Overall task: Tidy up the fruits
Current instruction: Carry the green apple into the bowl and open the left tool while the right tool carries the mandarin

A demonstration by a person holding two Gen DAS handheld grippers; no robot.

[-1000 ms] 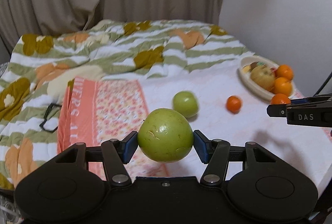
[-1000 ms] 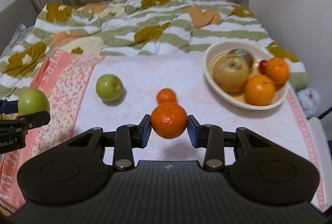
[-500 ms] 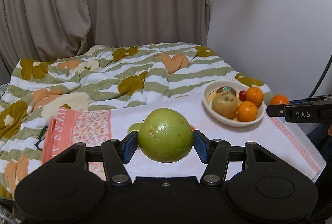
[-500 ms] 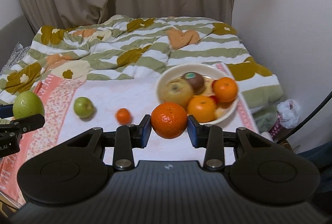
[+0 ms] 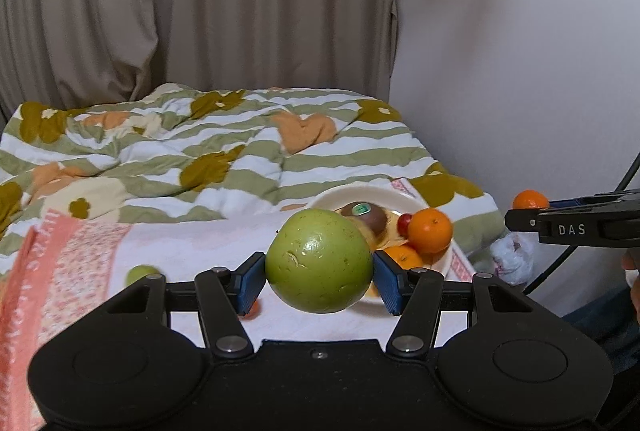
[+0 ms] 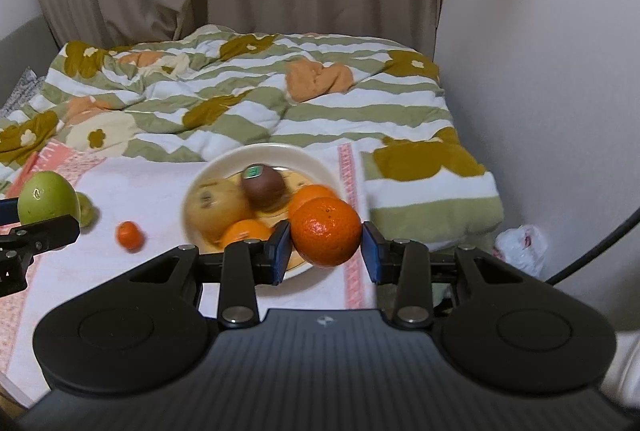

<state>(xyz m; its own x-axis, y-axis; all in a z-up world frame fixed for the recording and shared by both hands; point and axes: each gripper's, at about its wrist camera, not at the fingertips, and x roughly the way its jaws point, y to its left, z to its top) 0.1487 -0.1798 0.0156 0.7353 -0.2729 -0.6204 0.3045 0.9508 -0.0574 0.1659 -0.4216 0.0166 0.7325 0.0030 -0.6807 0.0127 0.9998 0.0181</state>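
Bowl (image 5: 356, 193) nearer now, half hidden behind gripped green apple (image 5: 319, 260)

Bowl (image 5: 340, 196) mostly hidden behind held green fruit (image 5: 319, 260) in left view; its contents blur in right view. Small orange (image 5: 251, 308) shows only a sliver behind left tool (image 5: 319, 271). Second green fruit (image 6: 86, 208) half hidden.

The quilt (image 6: 256, 103) is striped green and white with olive flowers and peach hearts. A white towel (image 6: 160, 187) has a pink floral border. The cream bowl (image 6: 276, 155) holds orange, yellow-brown and brown fruit. Blue pads (image 5: 251, 281) flank a green apple (image 5: 319, 260); the curtain (image 5: 200, 3) is beige.
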